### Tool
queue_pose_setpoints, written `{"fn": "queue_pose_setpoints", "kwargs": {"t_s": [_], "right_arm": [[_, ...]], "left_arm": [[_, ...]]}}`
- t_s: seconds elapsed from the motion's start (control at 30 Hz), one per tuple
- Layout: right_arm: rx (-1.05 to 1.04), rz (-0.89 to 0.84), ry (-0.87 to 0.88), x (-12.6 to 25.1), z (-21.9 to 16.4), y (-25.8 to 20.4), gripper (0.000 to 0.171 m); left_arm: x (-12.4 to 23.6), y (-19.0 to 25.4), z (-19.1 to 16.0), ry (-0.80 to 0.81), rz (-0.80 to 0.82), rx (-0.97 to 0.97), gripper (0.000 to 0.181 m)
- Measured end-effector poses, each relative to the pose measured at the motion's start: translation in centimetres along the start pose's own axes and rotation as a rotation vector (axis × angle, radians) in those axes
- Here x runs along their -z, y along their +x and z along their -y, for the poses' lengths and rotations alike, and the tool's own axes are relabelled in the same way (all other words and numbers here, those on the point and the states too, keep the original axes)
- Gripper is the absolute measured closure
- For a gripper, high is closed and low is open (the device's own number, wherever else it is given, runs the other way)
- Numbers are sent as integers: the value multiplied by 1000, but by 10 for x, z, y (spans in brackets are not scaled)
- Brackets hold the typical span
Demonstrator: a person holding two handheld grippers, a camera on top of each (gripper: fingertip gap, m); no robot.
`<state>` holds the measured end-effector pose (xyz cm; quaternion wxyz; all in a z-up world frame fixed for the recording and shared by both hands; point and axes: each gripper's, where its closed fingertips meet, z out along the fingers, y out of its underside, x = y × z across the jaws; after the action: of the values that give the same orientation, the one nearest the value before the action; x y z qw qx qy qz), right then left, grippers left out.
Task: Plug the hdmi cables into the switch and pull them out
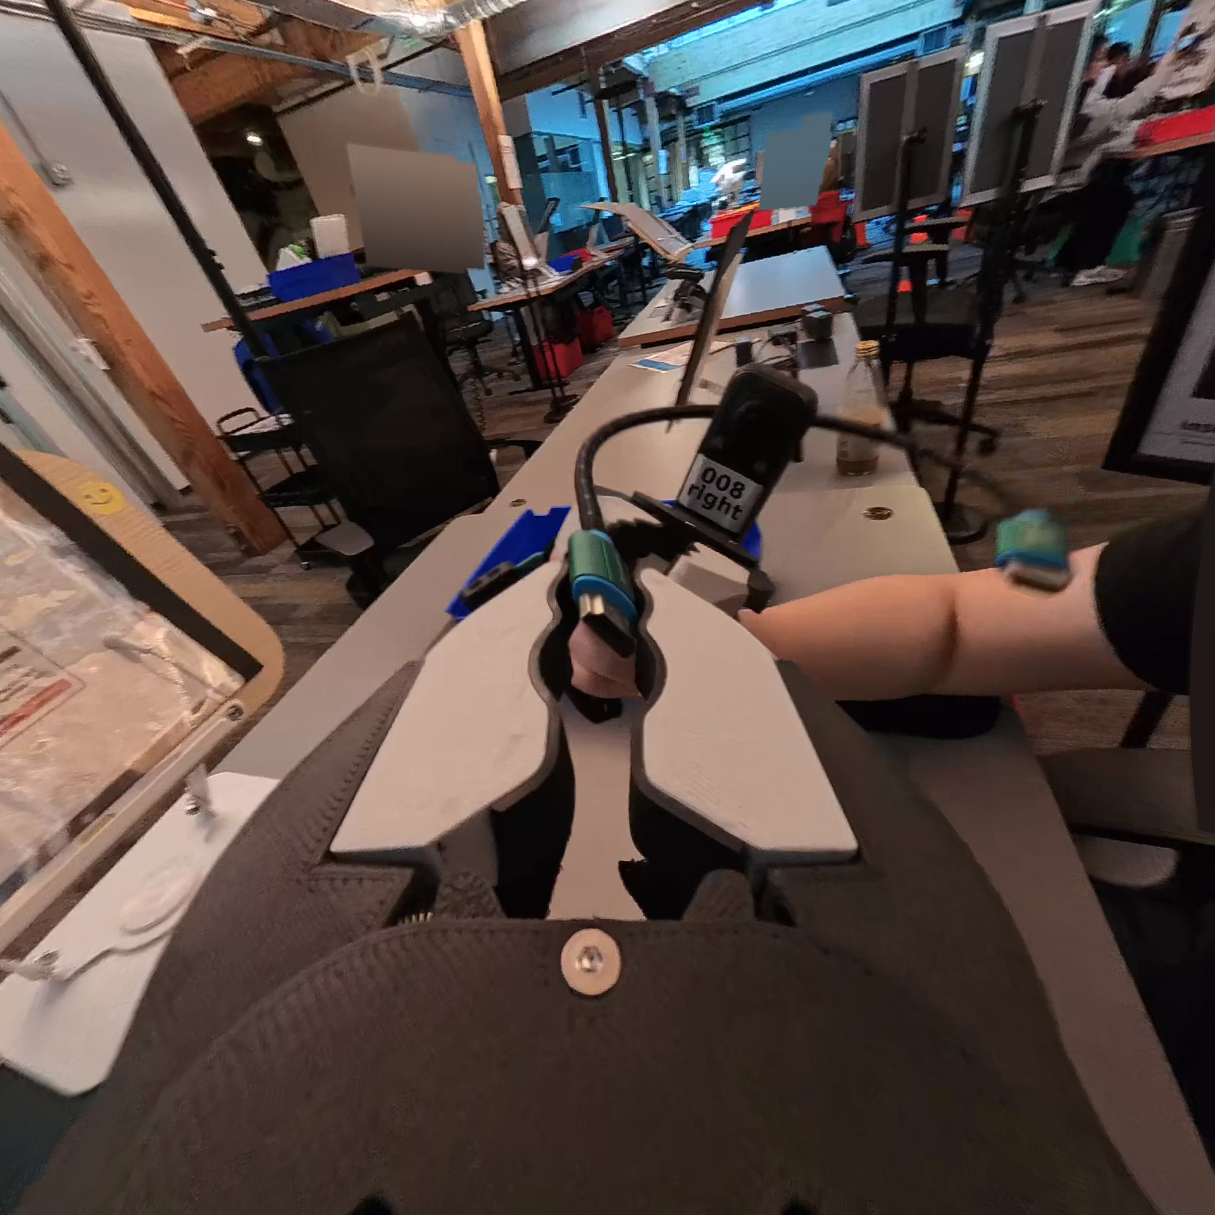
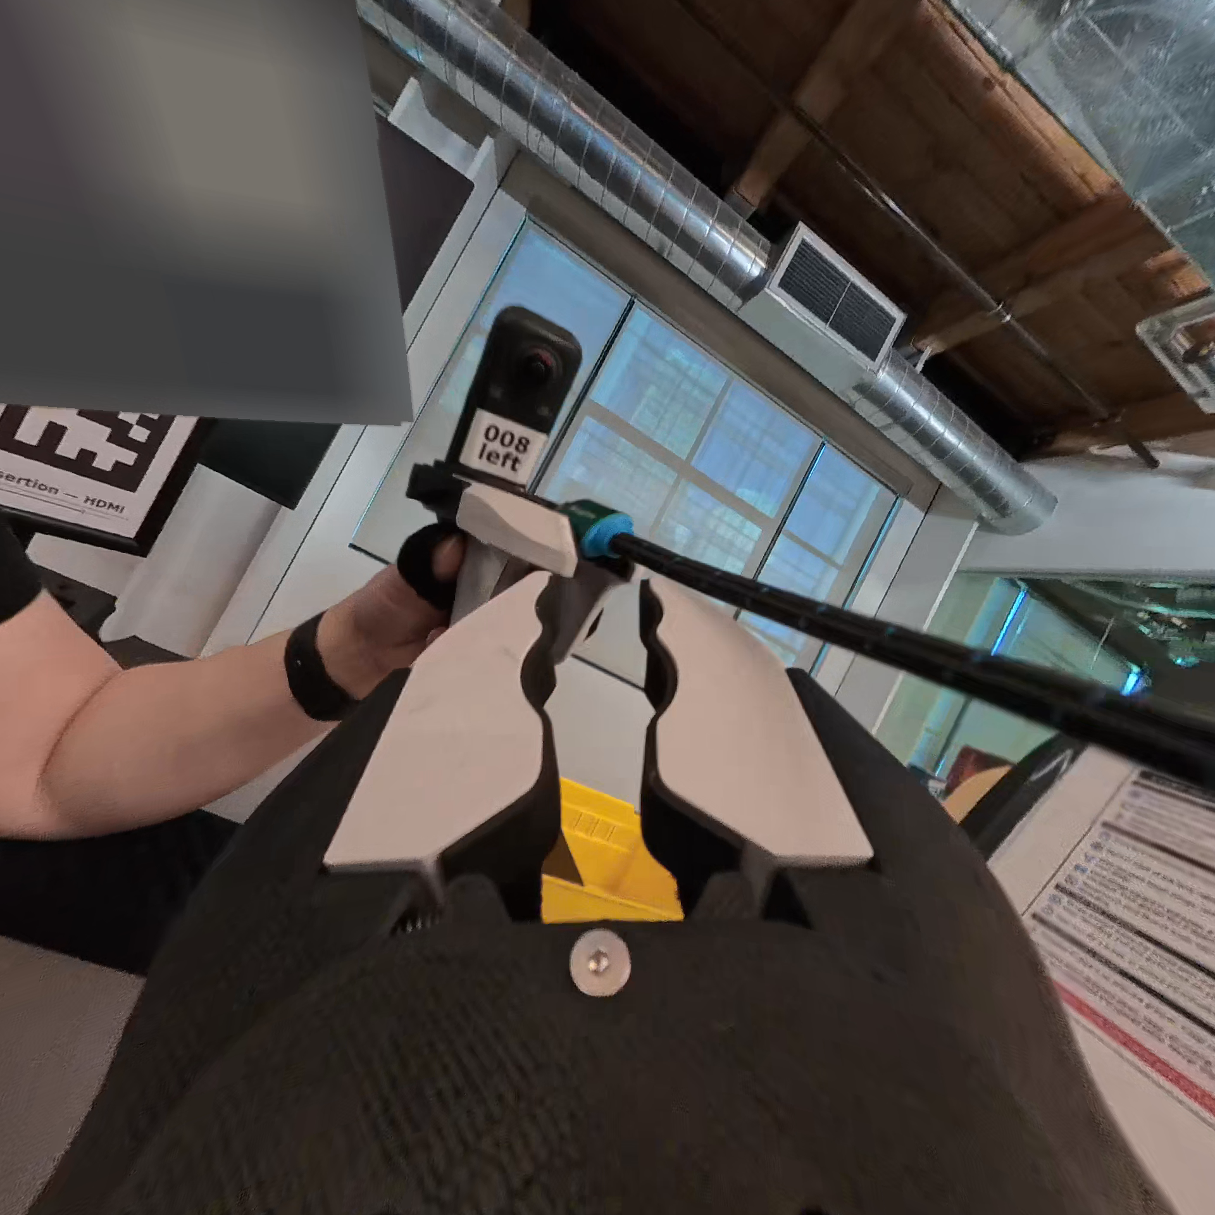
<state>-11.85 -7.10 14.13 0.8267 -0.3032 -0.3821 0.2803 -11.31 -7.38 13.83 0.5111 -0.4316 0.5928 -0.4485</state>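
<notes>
1. We've got the left gripper (image 1: 595,615) clamped on an HDMI plug (image 1: 599,592) at centre frame in the left wrist view, green-and-blue shell between the pale fingers (image 1: 486,710), metal tip pointing back toward the lens.
2. Its black cable (image 1: 592,460) arcs up and away to the right; the other plug (image 1: 1031,549) dangles at the right edge, above the forearm (image 1: 920,641).
3. In the right wrist view, the right gripper (image 2: 598,651) stands apart with nothing between its fingers (image 2: 460,710); the cable (image 2: 887,641) crosses just above them.
4. No switch shows in either view, so we can't place it; a blue bin (image 1: 519,546) sits behind the left fingers.
5. To do this well, we'd judge: turn the plug tip outward, square it to the port, push straight, and keep the cable slack.
</notes>
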Motion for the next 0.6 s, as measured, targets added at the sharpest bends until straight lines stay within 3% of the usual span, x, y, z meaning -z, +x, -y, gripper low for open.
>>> {"fn": "queue_pose_setpoints", "kwargs": {"t_s": [0.23, 0.6], "right_arm": [[47, -4, -78, -4, 1, 1, 149], [43, -69, -333, 1, -46, 22, 148]], "left_arm": [[0, 4, 3, 56, -82, 100, 173], [0, -7, 0, 79, -98, 201, 174]]}}
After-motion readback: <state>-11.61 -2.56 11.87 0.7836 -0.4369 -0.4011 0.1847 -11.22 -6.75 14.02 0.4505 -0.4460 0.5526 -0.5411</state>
